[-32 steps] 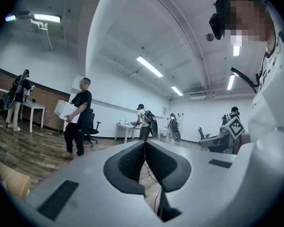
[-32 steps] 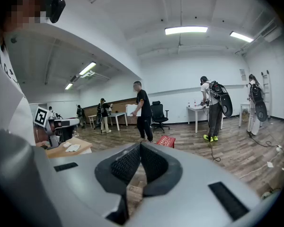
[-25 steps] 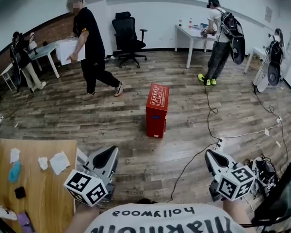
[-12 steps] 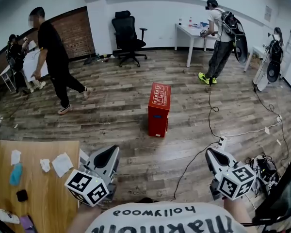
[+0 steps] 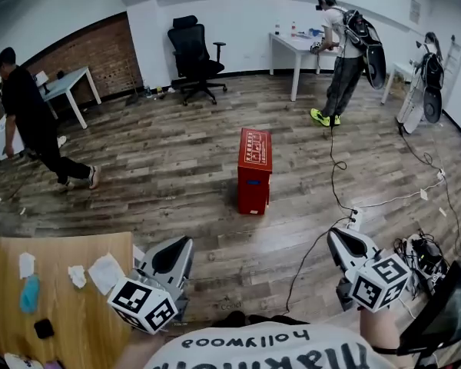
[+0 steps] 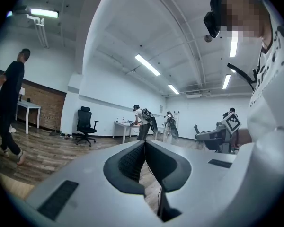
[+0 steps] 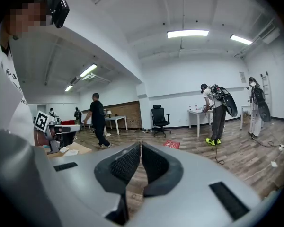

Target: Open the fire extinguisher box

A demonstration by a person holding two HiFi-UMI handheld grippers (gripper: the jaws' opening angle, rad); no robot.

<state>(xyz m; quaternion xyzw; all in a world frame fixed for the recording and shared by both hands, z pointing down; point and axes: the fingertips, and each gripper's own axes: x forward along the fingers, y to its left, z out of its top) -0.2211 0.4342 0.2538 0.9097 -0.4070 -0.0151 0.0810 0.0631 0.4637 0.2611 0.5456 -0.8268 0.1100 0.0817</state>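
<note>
Red fire extinguisher box [image 5: 253,171] stands upright on the floor, well apart from us. Our left gripper [image 5: 171,254] and right gripper [image 5: 344,244], both closed on nothing, hang short of it; we judge the approach comes first.

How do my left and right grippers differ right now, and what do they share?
The left gripper hangs beside the wooden table; the right gripper hangs beside the floor cable. The left gripper angles rightward, the right gripper leftward. Both are shut, empty, well short of the red box.

Open-plan office: white desks [image 5: 296,48], swivel chair [image 5: 190,52], strip lights [image 7: 188,33], cables [image 5: 334,167] across wood floor [image 5: 161,160].
</note>
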